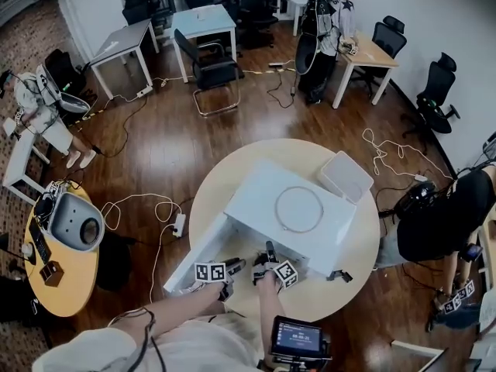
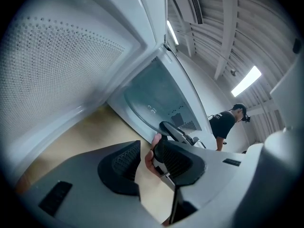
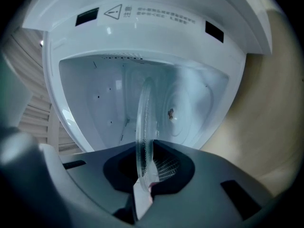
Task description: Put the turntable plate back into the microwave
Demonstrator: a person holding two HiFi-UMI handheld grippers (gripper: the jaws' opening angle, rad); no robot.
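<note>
The white microwave [image 1: 256, 200] sits on a round table [image 1: 209, 200], its door [image 1: 194, 262] swung open to the left. My right gripper [image 1: 267, 256] is at the cavity mouth, shut on the rim of the clear glass turntable plate [image 3: 145, 122]. The right gripper [image 3: 147, 167] view shows the plate edge-on in front of the open cavity [image 3: 95, 94], with the drive hub [image 3: 171, 112] behind it. My left gripper [image 1: 235, 266] hangs beside it by the door, open [image 2: 145, 158], nothing between its pads. The perforated door panel [image 2: 61, 65] fills that view's left.
A thin ring [image 1: 298, 209] lies on the microwave's top. A white lidded box [image 1: 345, 175] stands on the table behind it. A small tablet [image 1: 298, 338] is at the near edge. Chairs, desks, floor cables and people surround the table.
</note>
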